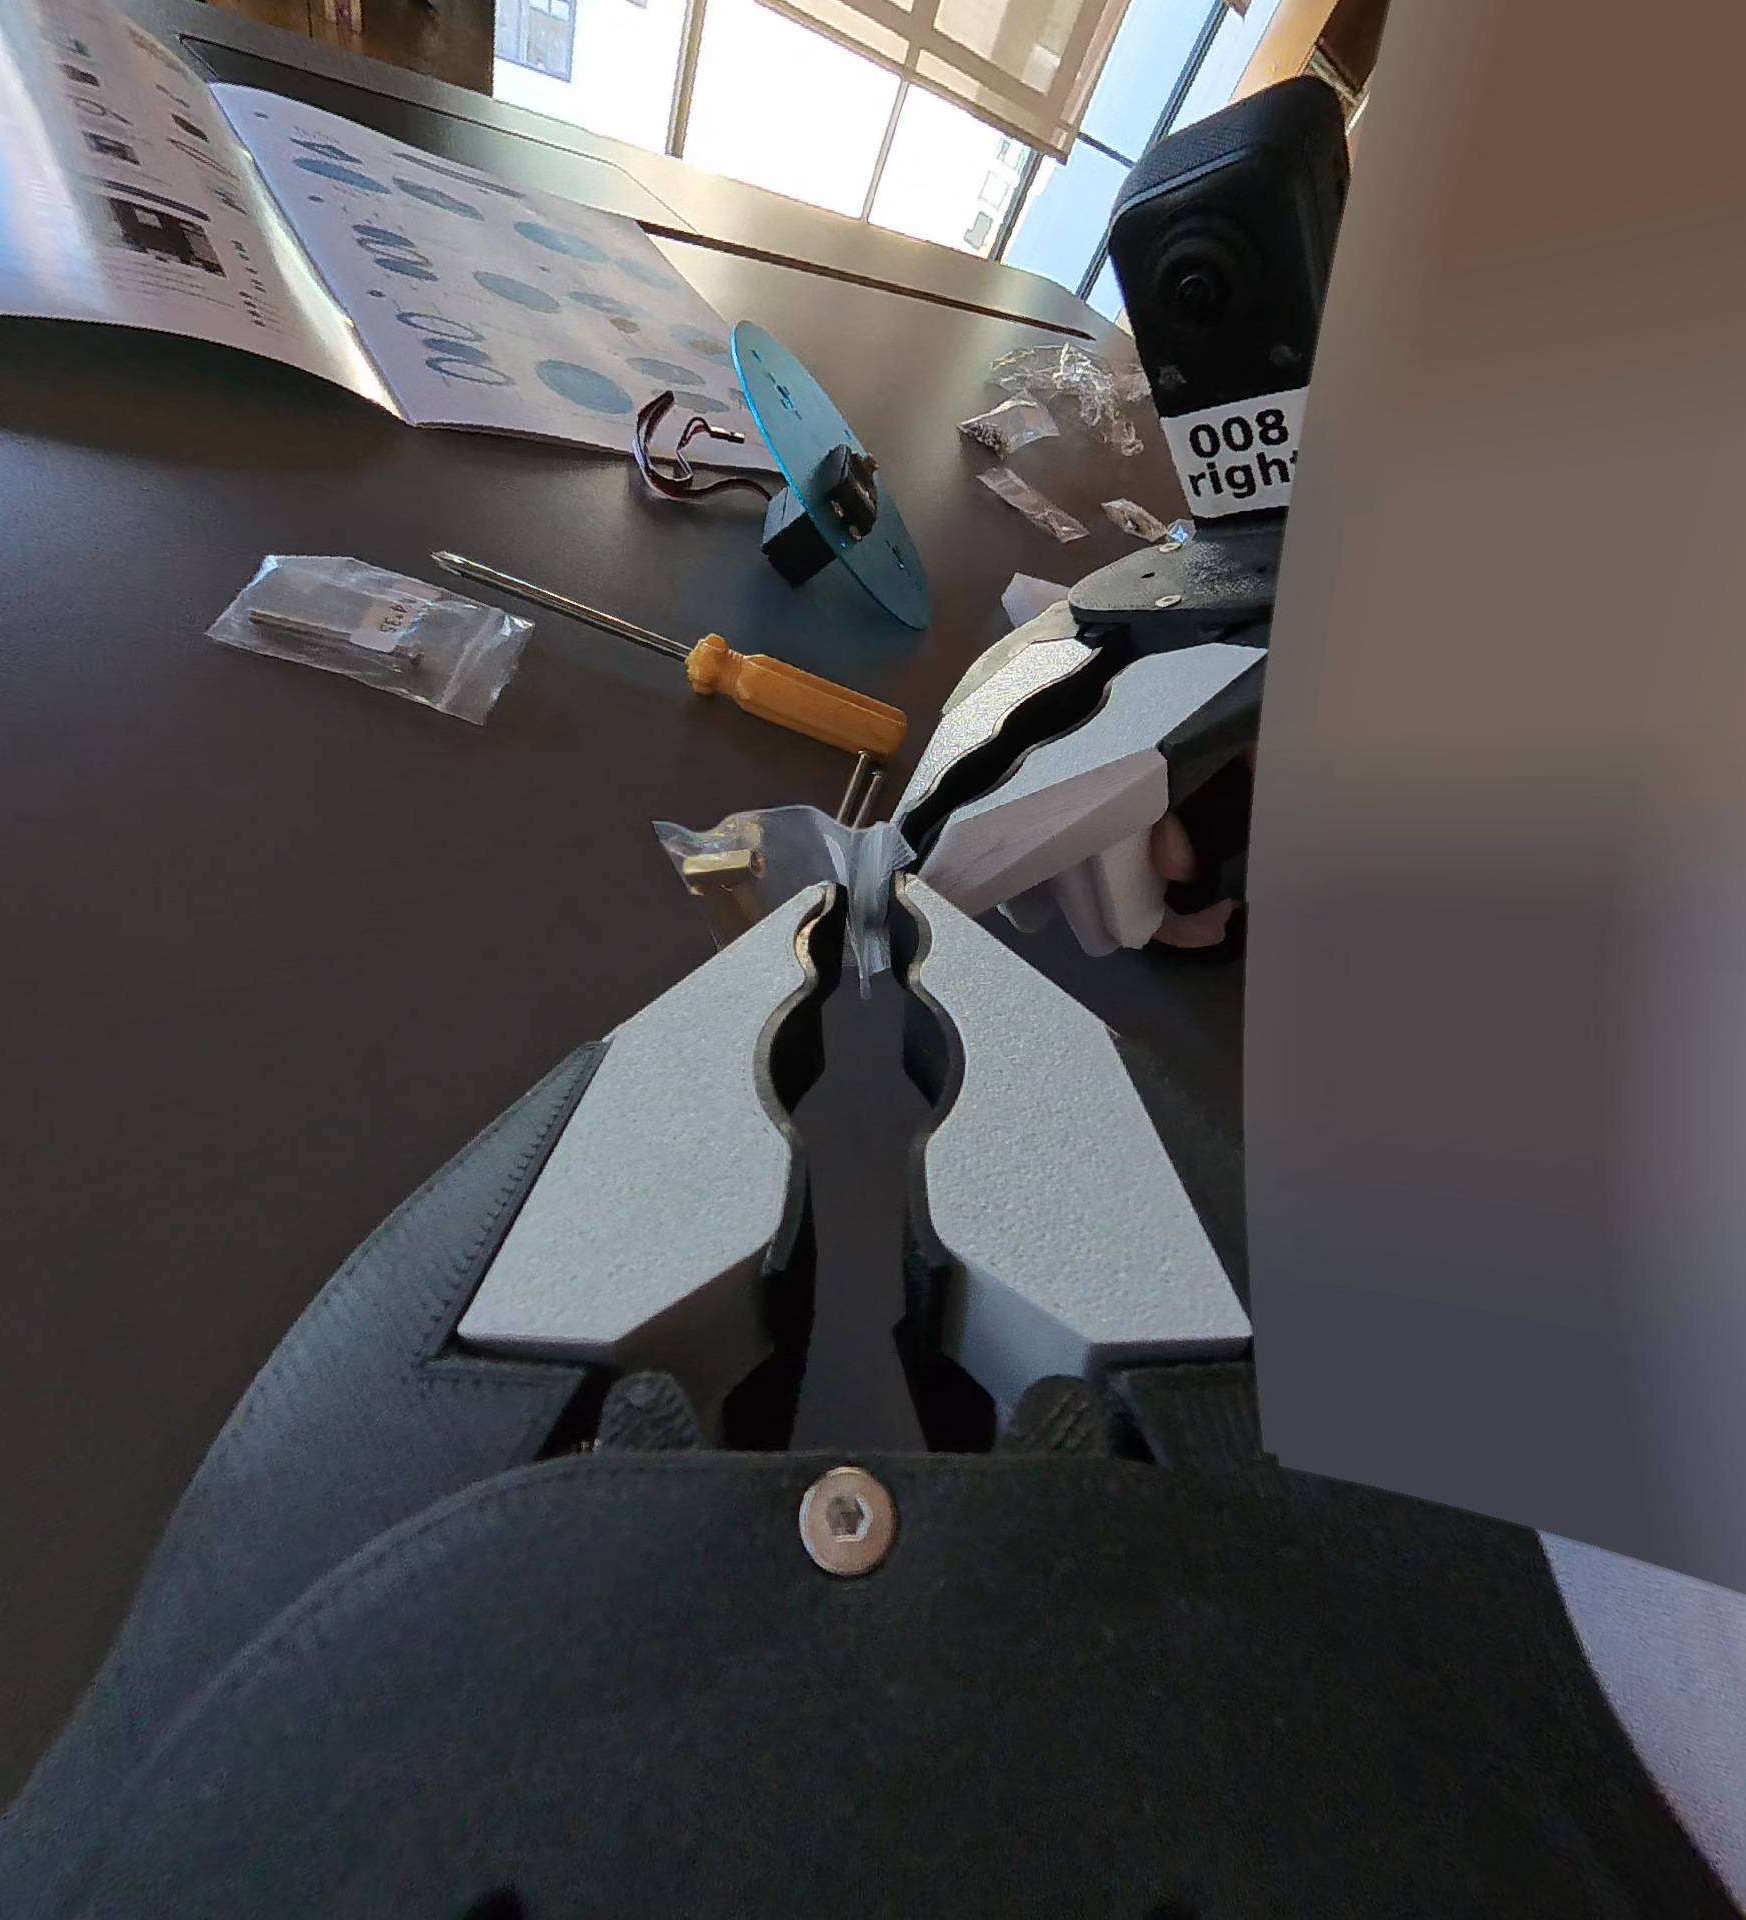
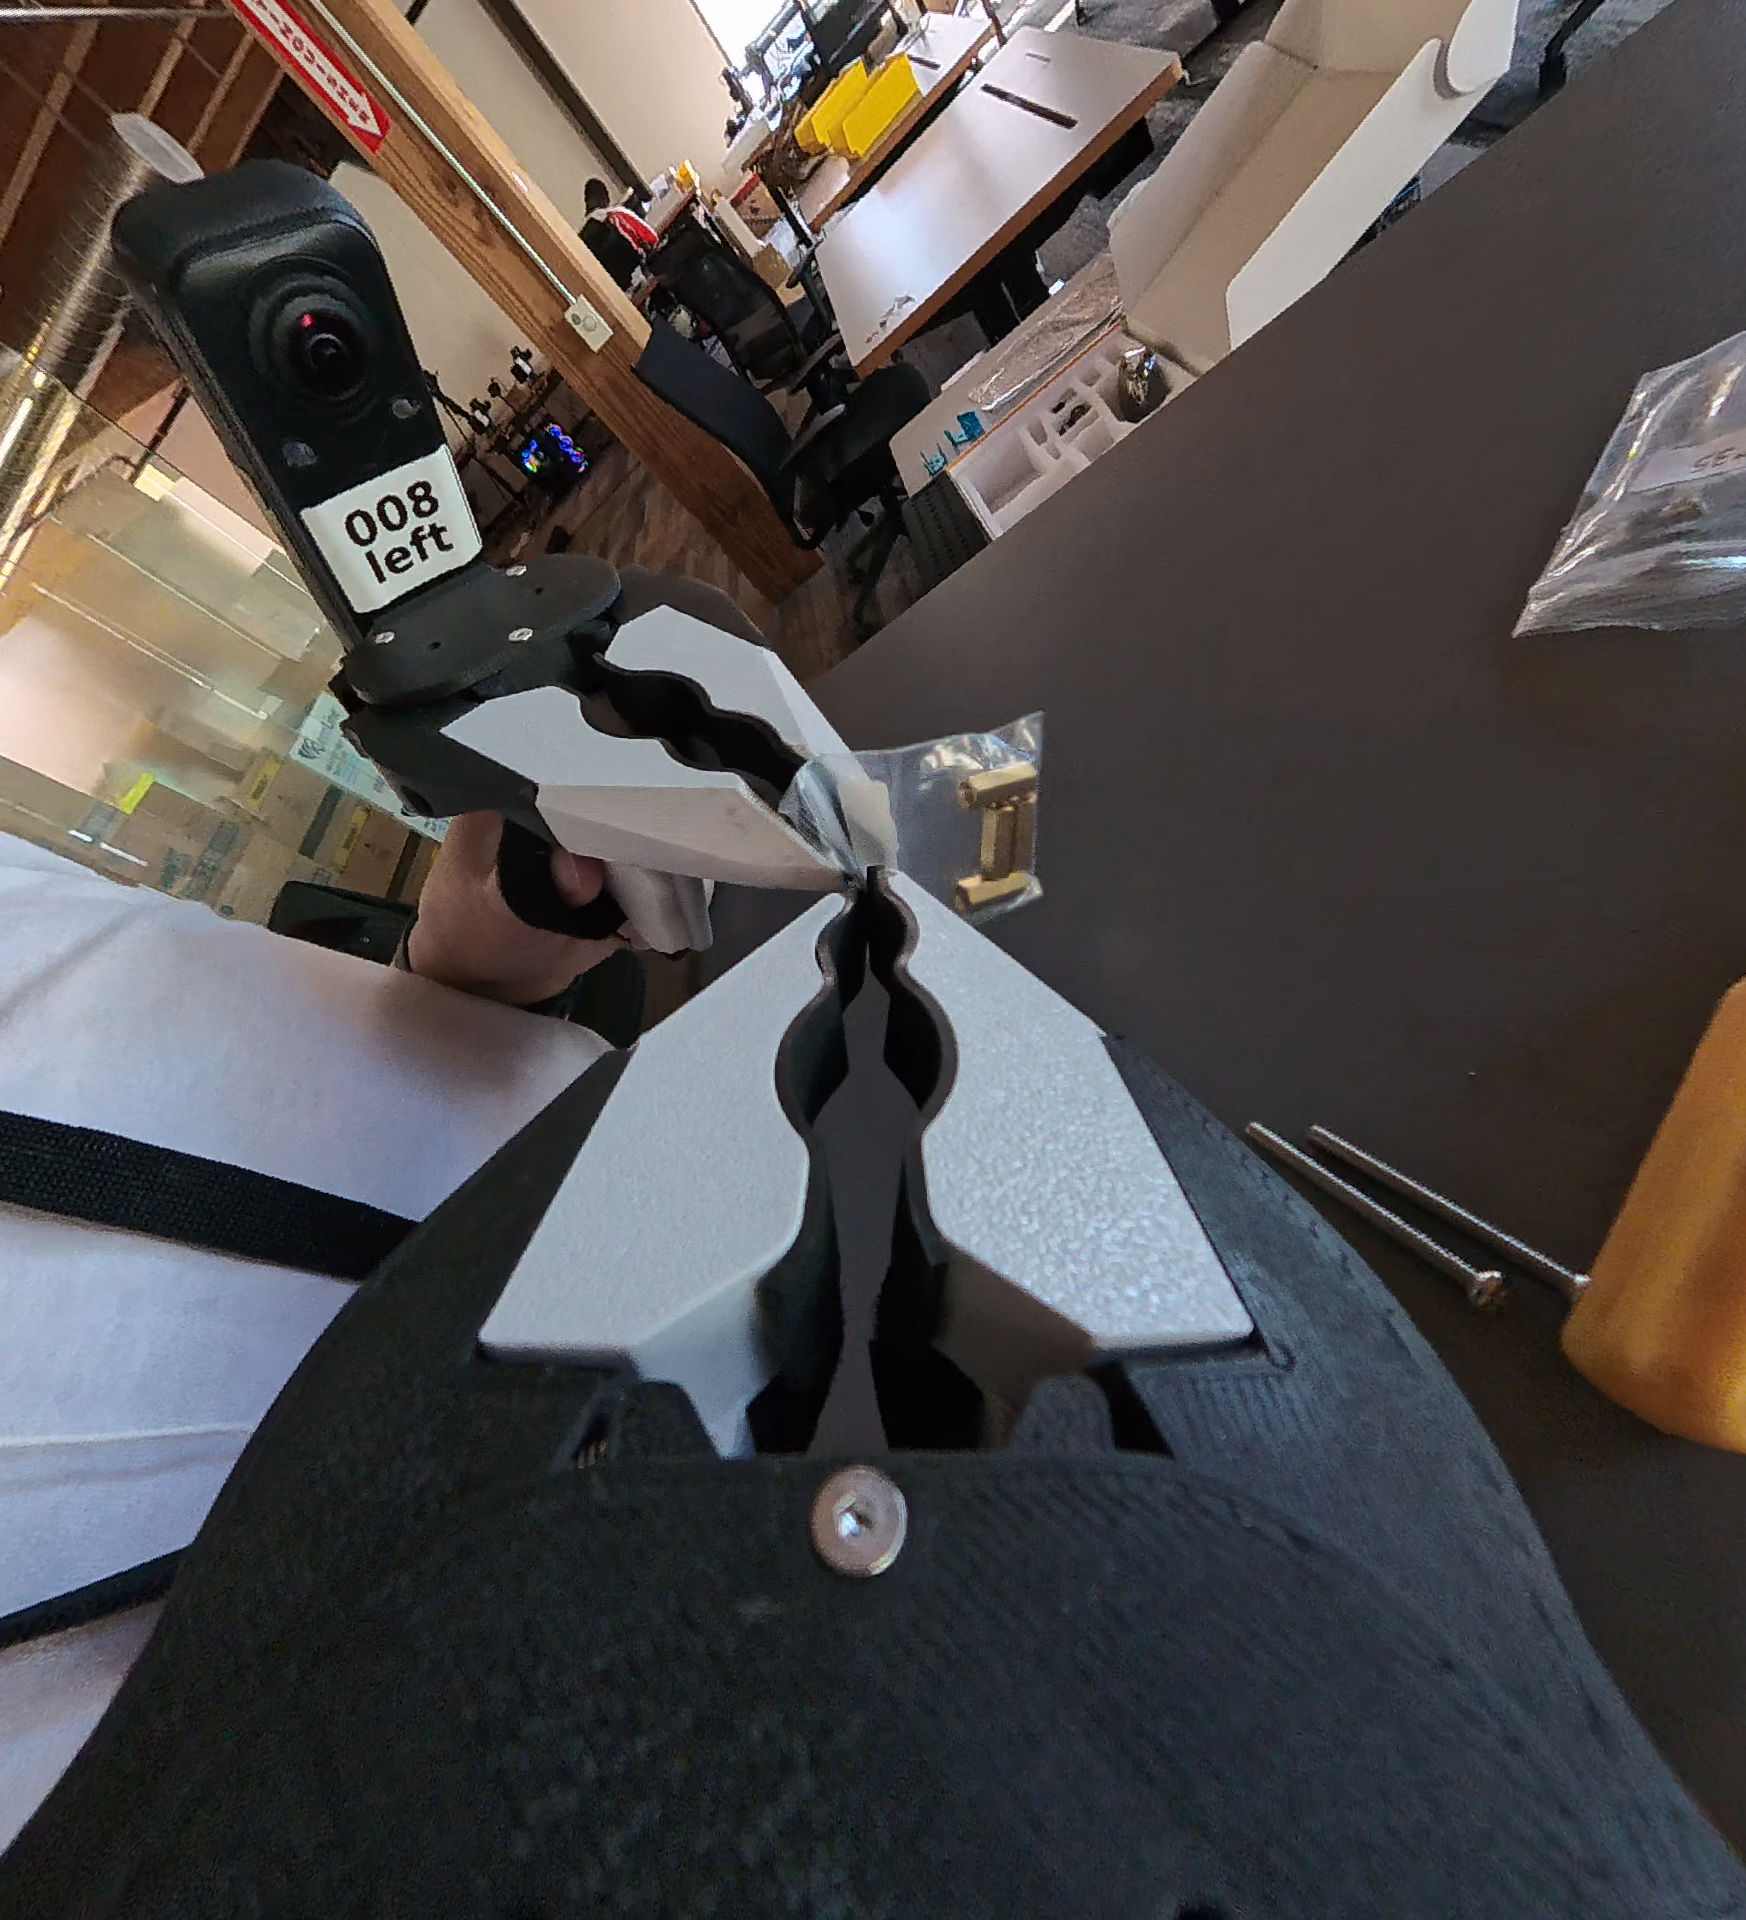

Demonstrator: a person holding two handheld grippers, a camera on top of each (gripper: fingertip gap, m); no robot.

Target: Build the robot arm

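Observation:
A small clear plastic bag (image 1: 791, 836) with brass standoffs (image 1: 718, 868) hangs just above the dark table (image 1: 225, 935). My left gripper (image 1: 867, 896) is shut on the bag's top edge. My right gripper (image 1: 905, 831) comes in from the right and is shut on the same edge, tip to tip with the left. In the right wrist view my right gripper (image 2: 867, 883) pinches the bag (image 2: 962, 769), the left gripper (image 2: 833, 831) meets it from the upper left, and the standoffs (image 2: 999, 831) hang beyond both.
An orange-handled screwdriver (image 1: 796, 696) and two long screws (image 1: 864, 790) lie just beyond the bag. A blue disc with a black motor (image 1: 827, 488), a bag of screws (image 1: 370, 629), an open booklet (image 1: 381, 260) and several small bags (image 1: 1035, 416) lie farther back. Both grippers' tips are close together, under 4 cm apart. My left tips are roughly 11 centimeters from the orange-handled screwdriver (image 1: 796, 696). My right wrist view (image 2: 1723, 1082) looks at it from another angle.

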